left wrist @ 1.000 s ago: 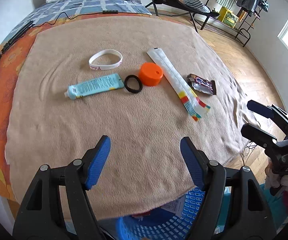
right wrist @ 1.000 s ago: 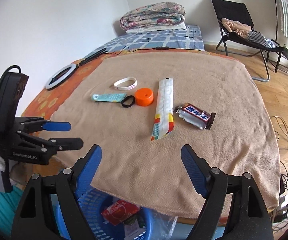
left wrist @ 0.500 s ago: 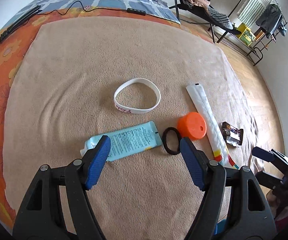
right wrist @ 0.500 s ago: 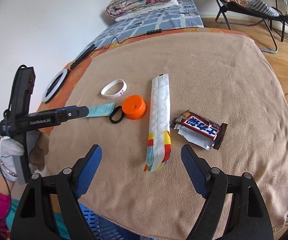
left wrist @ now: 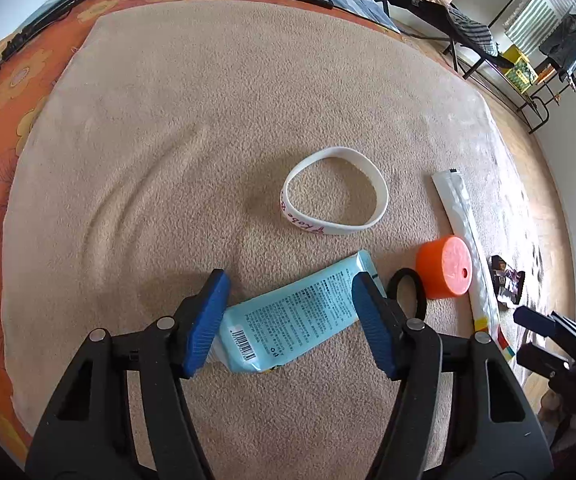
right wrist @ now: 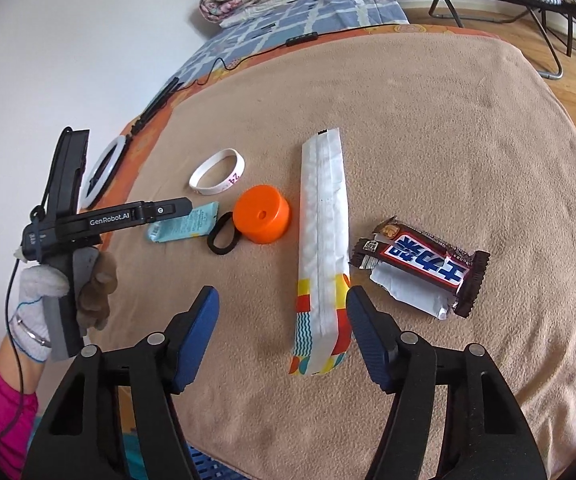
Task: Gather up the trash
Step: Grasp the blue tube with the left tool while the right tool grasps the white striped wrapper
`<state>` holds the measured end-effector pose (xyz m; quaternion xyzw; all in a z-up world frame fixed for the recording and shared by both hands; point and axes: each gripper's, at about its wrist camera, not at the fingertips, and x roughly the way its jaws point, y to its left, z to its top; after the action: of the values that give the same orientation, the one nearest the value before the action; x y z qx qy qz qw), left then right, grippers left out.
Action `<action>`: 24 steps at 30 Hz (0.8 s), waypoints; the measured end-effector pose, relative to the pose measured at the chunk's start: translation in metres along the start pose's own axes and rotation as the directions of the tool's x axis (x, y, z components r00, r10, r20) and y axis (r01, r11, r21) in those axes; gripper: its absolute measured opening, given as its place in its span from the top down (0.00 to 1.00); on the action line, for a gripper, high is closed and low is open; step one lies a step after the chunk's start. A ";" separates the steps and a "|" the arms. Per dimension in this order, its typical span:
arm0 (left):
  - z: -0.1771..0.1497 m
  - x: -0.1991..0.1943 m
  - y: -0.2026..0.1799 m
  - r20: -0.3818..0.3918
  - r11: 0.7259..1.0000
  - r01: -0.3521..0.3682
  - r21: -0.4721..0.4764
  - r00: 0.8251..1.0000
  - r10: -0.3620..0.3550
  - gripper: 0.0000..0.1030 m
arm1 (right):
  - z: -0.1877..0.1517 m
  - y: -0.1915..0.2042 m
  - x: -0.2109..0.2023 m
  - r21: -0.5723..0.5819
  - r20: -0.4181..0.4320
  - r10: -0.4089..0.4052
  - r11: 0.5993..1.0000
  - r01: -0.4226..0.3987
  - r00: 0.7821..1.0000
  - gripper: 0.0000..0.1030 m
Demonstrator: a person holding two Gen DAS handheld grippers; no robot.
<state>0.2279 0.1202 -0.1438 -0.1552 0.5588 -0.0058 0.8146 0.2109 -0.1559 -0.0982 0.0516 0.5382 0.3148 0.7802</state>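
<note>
We hold left gripper (left wrist: 288, 320) released, straddling blue tube (left wrist: 291, 316); tube's long axis crosses jaw gap. Right gripper (right wrist: 284, 336) released, farther.

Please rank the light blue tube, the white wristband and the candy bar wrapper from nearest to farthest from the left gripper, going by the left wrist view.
1. light blue tube, between the left gripper's open fingers.
2. white wristband, ahead, slightly right.
3. candy bar wrapper, far right.
</note>
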 end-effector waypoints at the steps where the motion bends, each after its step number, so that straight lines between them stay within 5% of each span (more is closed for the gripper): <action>1: -0.002 -0.001 -0.001 -0.012 1.000 0.015 0.013 1.000 -0.015 0.38 | 0.000 -0.001 0.002 0.002 -0.004 -0.002 1.000 0.002 1.000 0.37; 5: -0.015 -0.011 -0.010 -0.033 0.996 0.038 0.082 0.999 -0.036 0.40 | 0.002 -0.002 0.009 -0.005 -0.013 -0.021 1.000 0.021 1.000 0.37; 12: -0.037 0.000 -0.044 -0.020 0.955 -0.111 0.276 0.992 0.121 0.42 | 0.011 0.002 0.026 -0.030 -0.023 -0.060 0.998 0.059 0.998 0.38; 19: -0.035 0.000 -0.036 0.000 0.965 -0.125 0.230 0.992 0.128 0.71 | 0.018 0.006 0.042 -0.060 -0.016 -0.141 0.988 0.140 0.990 0.39; 21: -0.034 -0.004 -0.030 0.005 0.969 -0.131 0.211 0.991 0.133 0.87 | 0.020 0.007 0.048 -0.070 -0.026 -0.157 0.985 0.155 0.987 0.48; 24: -0.033 -0.007 -0.022 0.002 0.981 -0.098 0.167 0.995 0.099 0.93 | 0.020 0.005 0.055 -0.072 -0.036 -0.190 0.980 0.187 0.981 0.62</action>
<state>0.1985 0.0927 -0.1430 -0.0587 0.5660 -0.0128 0.8222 0.2383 -0.1163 -0.1321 -0.0330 0.5459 0.2588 0.7962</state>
